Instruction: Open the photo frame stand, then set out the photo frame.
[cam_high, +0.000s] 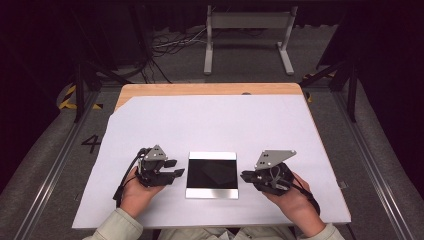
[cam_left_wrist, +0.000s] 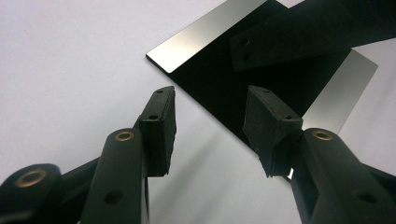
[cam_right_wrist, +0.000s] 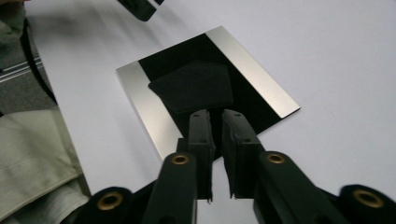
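Legible markings: 1 item. Numeral "4" (cam_high: 91, 143), dark, painted on the grey floor just left of the table, beside the floor rail. No other text, label or brand can be read.

black plate (cam_high: 212, 174), silver edges, flat on table

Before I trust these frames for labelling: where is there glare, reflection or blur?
High view: dark surroundings, evenly lit table. Left gripper view: the plate mirrors a finger; near fingers soft. Right gripper view: plate strips shine, a dark reflection at centre.
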